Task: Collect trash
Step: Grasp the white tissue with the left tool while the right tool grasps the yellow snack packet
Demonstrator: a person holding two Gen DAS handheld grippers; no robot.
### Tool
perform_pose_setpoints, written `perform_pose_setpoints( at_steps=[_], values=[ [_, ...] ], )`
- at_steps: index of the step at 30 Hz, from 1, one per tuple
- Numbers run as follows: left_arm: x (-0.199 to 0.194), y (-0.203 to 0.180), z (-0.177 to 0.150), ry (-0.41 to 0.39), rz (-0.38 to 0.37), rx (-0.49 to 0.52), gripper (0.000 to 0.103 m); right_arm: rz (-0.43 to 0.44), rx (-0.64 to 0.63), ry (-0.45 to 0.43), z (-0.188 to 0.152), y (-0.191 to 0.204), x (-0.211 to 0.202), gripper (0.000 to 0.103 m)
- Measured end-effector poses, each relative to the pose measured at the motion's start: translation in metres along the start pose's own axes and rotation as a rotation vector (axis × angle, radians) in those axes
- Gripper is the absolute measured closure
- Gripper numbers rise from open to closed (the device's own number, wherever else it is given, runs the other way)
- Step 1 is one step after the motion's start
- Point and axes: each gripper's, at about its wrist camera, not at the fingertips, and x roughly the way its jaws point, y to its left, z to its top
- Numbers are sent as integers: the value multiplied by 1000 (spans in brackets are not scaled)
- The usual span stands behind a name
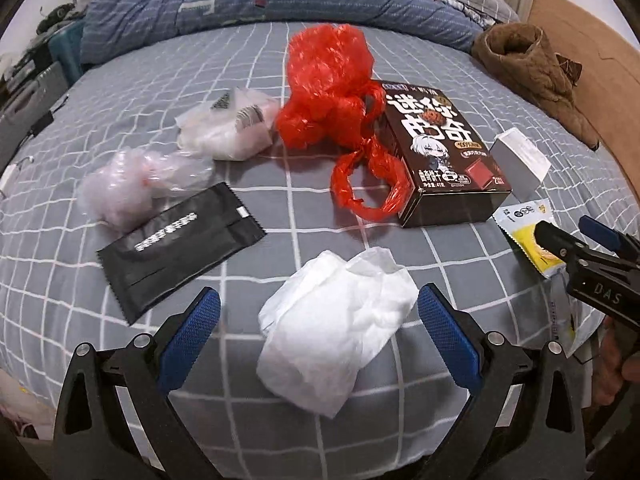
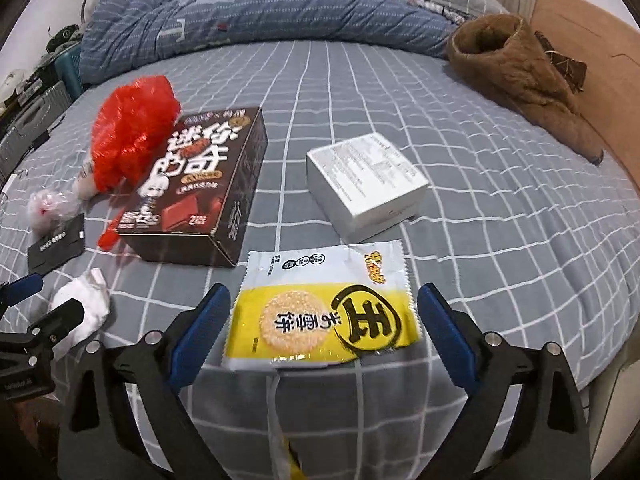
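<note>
Trash lies scattered on a grey checked bed sheet (image 1: 120,92). My left gripper (image 1: 318,312) stands open around a crumpled white tissue (image 1: 332,328), its blue pads (image 1: 192,336) clear of it on both sides. My right gripper (image 2: 324,308) is open too, straddling a yellow and white snack wrapper (image 2: 324,312) without pressing it. Further off lie a dark brown snack box (image 1: 440,152), a red plastic bag (image 1: 332,92), a black sachet (image 1: 180,248), two clear plastic bags (image 1: 228,128) and a white box (image 2: 364,184). The right gripper (image 1: 576,236) also shows at the right edge of the left wrist view.
A brown fleece garment (image 2: 520,72) lies at the bed's far right by a wooden headboard (image 2: 588,68). A blue striped quilt (image 2: 260,12) is bunched along the far side. A suitcase (image 1: 28,96) and clutter stand off the bed's left edge.
</note>
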Motion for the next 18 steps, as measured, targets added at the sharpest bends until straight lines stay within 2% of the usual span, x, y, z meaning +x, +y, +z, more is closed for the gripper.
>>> perform_pose_setpoints(
  at_steps=[4,6,8,10,14,16,18],
  values=[
    [14,-1,1,24,-3,-8,8,4,-24,12,-2,4,11,16],
    [19,-1,-1,42,-5,-8,14,4,-44,22,-5,6,18,17],
    [24,-4,-2,49,4,0,17,5,-49,37,-6,7,24,24],
    [25,-4,-4,44,14,6,24,24,-41,51,-6,7,28,30],
    [25,-7,-6,45,-6,19,48,46,-65,69,-6,11,33,45],
    [25,-9,-8,44,-11,26,57,43,-88,83,-8,15,37,50],
    [24,-12,-9,45,-16,31,71,58,-85,93,-10,15,39,56]
  ],
)
